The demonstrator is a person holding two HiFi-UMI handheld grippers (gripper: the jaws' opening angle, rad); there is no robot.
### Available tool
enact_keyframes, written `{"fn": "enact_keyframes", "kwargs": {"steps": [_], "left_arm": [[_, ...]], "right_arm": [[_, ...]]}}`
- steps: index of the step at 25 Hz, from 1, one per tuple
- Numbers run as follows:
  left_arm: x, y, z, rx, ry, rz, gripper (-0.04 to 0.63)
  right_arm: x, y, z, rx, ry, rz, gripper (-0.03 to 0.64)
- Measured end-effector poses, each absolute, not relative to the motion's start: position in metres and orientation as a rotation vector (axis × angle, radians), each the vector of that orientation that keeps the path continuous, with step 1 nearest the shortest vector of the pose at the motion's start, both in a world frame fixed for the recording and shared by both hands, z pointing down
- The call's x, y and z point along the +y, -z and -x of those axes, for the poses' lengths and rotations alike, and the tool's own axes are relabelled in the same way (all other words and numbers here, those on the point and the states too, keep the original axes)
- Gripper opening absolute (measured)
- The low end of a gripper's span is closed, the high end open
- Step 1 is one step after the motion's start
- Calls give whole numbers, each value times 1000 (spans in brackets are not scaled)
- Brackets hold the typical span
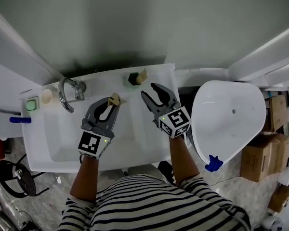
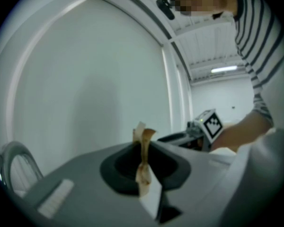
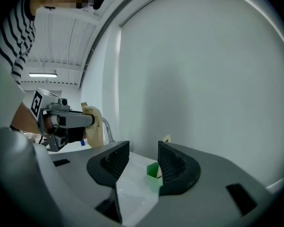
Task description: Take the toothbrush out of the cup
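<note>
Right claw, spread and empty near the green cup holding the toothbrush, could topple that cup by closing off-centre, while left claw pinches a flat beige item.

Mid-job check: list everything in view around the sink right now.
Sink: one, white, centre.
Faucet: one, chrome, sink's back left.
Cup: one, green, sink's back ledge.
Toothbrush: one, beige, sticking out of cup.
Beige item: one, in left tongs, kind unclear.
Toilet: one, white, right of sink.
Cardboard boxes: several, brown, far right.
Forearms: two, bare, bottom centre.
Left tongs: one, grey, shut on beige item.
Right tongs: one, grey, open, empty.
</note>
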State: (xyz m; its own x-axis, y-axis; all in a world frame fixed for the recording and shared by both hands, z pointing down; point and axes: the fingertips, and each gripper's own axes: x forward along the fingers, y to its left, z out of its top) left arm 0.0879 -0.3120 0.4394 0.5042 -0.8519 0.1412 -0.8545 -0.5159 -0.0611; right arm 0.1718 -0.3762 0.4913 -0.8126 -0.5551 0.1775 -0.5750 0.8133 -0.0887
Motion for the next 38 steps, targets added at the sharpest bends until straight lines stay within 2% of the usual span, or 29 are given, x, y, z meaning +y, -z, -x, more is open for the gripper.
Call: {"fn": "enact_keyframes", "kwargs": {"steps": [7,26,29,32,38], "left_arm": [[-326,-451,-89,-1509,-231,-2705,40],[-348,-464,-84,-1481,-206,-2683,40],[-348,-465,-83,-1484,-207,-2684,40],[-349,-465,-82,-1486,-210,-2686,40],[-349,-462,-82,-1494,-208,-2687,40]], "right_arm": [[-405,-519,-167,-2802,-262,-915,195],[-448,-556,-146,-2700,-273,-921,198],[-449,-558,-144,-2675,-236,-919,176],[-450,-558,-144,-2655,-204,-920,101],[-450,-555,-142,-2642,-181,-899,44]]}}
